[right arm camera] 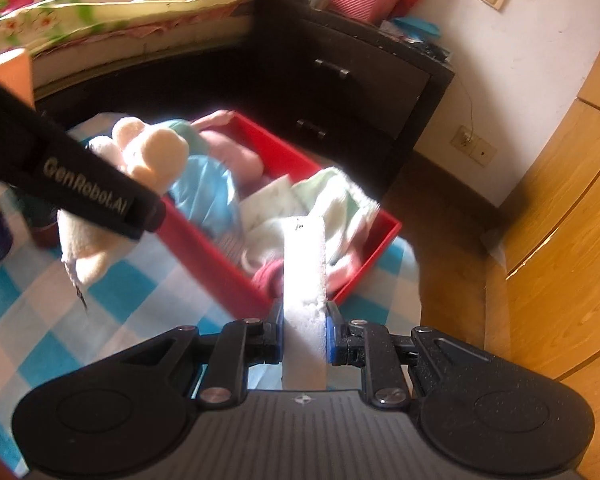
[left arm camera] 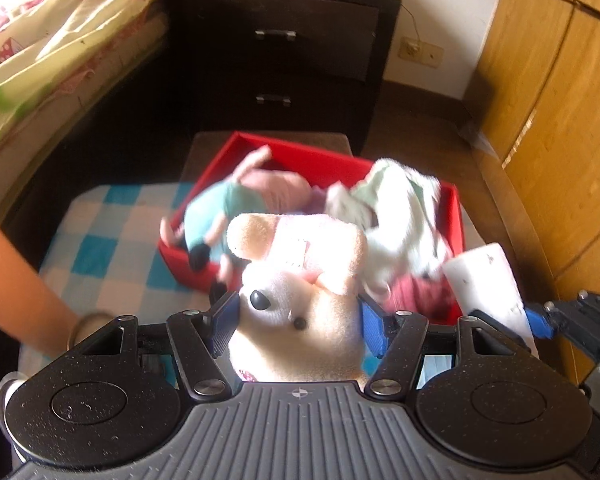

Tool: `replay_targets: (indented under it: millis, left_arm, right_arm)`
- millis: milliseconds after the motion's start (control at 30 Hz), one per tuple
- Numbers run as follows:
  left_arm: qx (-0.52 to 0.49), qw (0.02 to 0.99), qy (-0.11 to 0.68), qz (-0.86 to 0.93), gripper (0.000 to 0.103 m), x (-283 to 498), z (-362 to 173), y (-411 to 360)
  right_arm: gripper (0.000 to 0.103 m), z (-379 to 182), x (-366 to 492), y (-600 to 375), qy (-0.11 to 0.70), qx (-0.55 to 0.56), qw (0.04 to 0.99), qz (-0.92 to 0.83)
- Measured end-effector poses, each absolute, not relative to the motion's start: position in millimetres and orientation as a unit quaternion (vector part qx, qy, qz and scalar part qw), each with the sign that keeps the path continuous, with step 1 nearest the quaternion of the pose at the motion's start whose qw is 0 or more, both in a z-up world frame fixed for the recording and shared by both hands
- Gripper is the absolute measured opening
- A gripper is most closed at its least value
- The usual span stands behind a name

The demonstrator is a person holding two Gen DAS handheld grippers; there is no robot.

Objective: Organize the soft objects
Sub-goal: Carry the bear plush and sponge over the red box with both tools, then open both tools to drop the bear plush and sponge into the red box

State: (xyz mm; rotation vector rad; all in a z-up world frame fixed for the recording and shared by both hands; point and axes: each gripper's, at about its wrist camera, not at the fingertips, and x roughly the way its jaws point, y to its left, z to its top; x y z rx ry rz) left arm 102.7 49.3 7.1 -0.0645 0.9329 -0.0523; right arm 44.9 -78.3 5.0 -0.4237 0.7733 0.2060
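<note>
Between the blue pads of the left hand-held gripper [left arm camera: 298, 322], which stand about half open, a cream and tan plush dog [left arm camera: 300, 276] is clamped by its head, and it is seen hanging over the checked blue and white cloth [right arm camera: 40, 312] of the bench in the right wrist view. On the right, the right hand-held gripper [right arm camera: 305, 336] is closed tight on a white foam block [right arm camera: 305, 280], which is squeezed between the pads and sticks out forward past them. Just ahead of both hand-held grippers a red box [left arm camera: 300, 156] is set on the bench, filled with soft things: a pink and teal plush doll [left arm camera: 236, 196] at its left end and pale towels or cloths [left arm camera: 400, 216] heaped at its right end. The dog is held near the box's near wall, apart from it, while the foam block's tip is seen over the box's near right corner. On the black arm of the left hand-held gripper, "GenRobot.AI" [right arm camera: 86, 190] can be read.
</note>
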Motion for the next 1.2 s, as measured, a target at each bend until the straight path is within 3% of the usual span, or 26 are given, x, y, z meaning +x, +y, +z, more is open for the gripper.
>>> replay_targets:
  millis: [333, 500, 600, 667, 733, 767, 1200]
  left_arm:
    - [-0.007, 0.898, 0.441, -0.003, 0.063, 179, -4, 44]
    - [0.023, 0.903, 0.429, 0.009, 0.069, 205, -8, 35]
    - [0.033, 0.904, 0.427, 0.012, 0.079, 217, -9, 30]
    - [0.035, 0.907, 0.419, 0.012, 0.079, 219, -6, 28]
    - [0.031, 0.909, 0.415, 0.014, 0.079, 217, -2, 30]
    - [0.026, 0.91, 0.414, 0.012, 0.079, 215, 0, 32]
    - [-0.043, 0.901, 0.431, 0.028, 0.08, 165, 4, 72]
  right_arm:
    - [0.0, -3, 125, -103, 0.386, -0.134, 0.91, 0.06]
    - [0.0, -14, 158, -103, 0.397, -0.095, 0.911, 0.065]
    - [0.0, -21, 171, -100, 0.401, -0.066, 0.91, 0.08]
    - [0.021, -26, 174, -100, 0.408, -0.054, 0.908, 0.084]
    - [0.035, -29, 176, -100, 0.405, -0.046, 0.91, 0.081]
    - [0.038, -29, 175, -101, 0.404, -0.048, 0.91, 0.081]
    - [0.038, 0, 154, -112, 0.392, 0.024, 0.914, 0.099]
